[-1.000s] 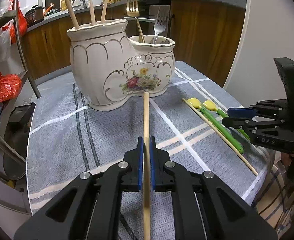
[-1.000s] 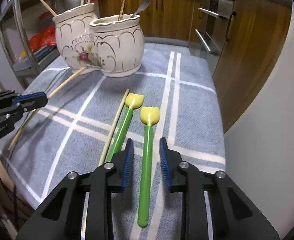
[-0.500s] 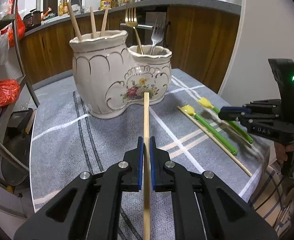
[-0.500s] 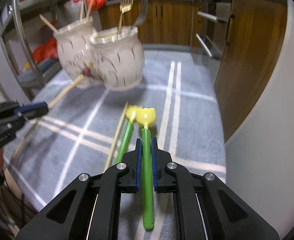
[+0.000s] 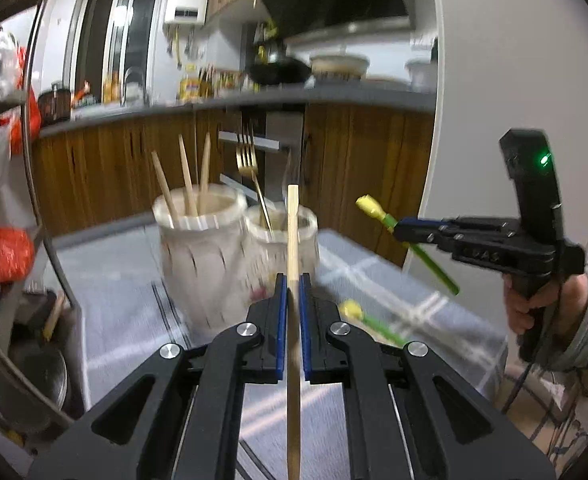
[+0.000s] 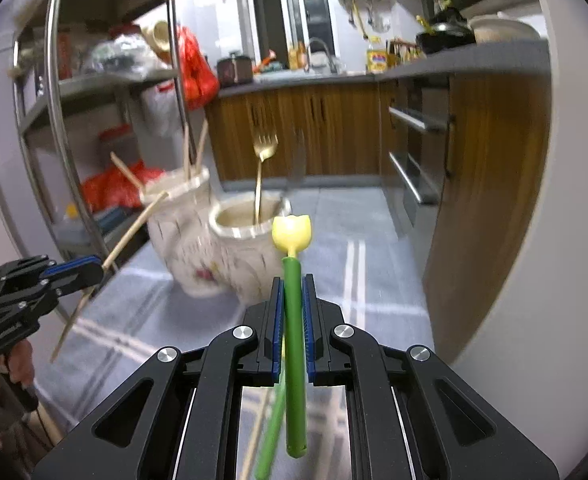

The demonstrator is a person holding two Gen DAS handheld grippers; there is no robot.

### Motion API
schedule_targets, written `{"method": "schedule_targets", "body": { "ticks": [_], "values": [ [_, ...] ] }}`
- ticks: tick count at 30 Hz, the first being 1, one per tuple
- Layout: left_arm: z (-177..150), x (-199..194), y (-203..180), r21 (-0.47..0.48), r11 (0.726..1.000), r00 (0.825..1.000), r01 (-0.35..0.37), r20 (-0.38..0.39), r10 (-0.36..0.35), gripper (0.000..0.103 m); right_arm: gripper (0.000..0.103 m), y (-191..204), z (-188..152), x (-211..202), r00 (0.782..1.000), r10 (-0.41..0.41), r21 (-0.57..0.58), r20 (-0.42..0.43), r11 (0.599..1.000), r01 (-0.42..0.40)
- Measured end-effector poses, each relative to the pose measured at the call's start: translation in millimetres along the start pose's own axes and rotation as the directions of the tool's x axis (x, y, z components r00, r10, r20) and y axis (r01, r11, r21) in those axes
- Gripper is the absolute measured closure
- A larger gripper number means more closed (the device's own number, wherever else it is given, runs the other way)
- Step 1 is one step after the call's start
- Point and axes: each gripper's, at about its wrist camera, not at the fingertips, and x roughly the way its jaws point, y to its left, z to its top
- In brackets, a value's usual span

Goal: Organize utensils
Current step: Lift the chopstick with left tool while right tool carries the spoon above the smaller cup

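Note:
My left gripper (image 5: 290, 286) is shut on a wooden chopstick (image 5: 292, 236) and holds it in the air, pointing at the white ceramic double holder (image 5: 197, 252). The taller pot holds three chopsticks, the shorter pot (image 6: 249, 248) two forks. My right gripper (image 6: 292, 288) is shut on a green spoon with a yellow head (image 6: 292, 236), lifted above the table toward the holder. It also shows in the left wrist view (image 5: 398, 226). A second green spoon (image 5: 374, 322) and a chopstick lie on the grey cloth.
A metal shelf rack (image 6: 61, 92) with red bags stands left of the table. Wooden cabinets and a counter (image 5: 334, 96) run behind it. A white wall (image 6: 542, 240) is on the right.
Both grippers have risen off the table with their loads. The right gripper closed on the green spoon and lifted it. The chopstick is raised toward the holder's rim.

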Motion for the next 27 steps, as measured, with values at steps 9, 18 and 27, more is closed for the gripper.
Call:
{"method": "schedule_targets", "body": {
  "ticks": [9, 18, 27],
  "values": [
    [63.6, -13.1, 42.3, -0.012, 1.0, 0.976, -0.027, 0.214, 0.029, 0.097, 0.093, 10.9, 53.2, 22.8, 0.991, 0.058, 0.011, 0.124, 0.998, -0.06],
    [92.7, 19.7, 106.9, -0.137, 0.991, 0.952, -0.008, 0.303, 0.049, 0.097, 0.093, 10.7, 73.8, 55.7, 0.981, 0.116, 0.083, 0.158, 0.988, -0.131],
    [85.6, 67.6, 134.6, -0.246, 0.968, 0.943, 0.051, 0.331, 0.034, 0.097, 0.093, 7.3, 80.0, 81.5, 0.972, 0.136, 0.127, 0.192, 0.979, -0.162]
  ]
}}
